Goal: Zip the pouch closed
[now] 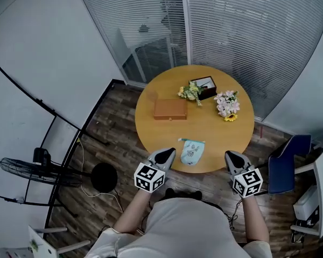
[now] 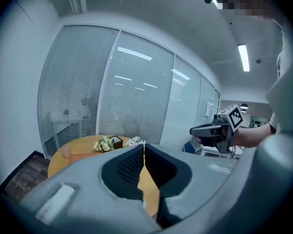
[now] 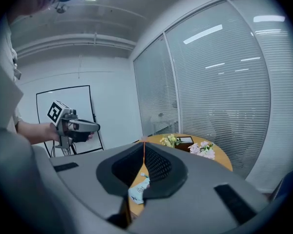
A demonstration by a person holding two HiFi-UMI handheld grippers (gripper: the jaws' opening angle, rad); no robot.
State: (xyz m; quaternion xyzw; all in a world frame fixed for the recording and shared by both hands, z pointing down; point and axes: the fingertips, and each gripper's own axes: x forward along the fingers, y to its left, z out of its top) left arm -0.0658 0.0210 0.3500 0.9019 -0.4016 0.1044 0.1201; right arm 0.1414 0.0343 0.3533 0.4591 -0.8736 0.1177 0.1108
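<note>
Round table (image 1: 210, 128) w/ pouch (image 1: 192, 151) near its edge — left gripper (image 1: 166, 155) & right gripper (image 1: 230, 158) both closed, empty, beside it.

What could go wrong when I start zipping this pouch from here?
The pouch lies loose near the front edge of the table, so a sideways pull might drag it off unless one gripper pins it. The left gripper and right gripper both have their jaws together and hold nothing. Reaching in like that could just shove the pouch.

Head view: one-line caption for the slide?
Left tongs and right tongs, both shut and empty, flank the pale pouch near the round wooden table's front edge.
</note>
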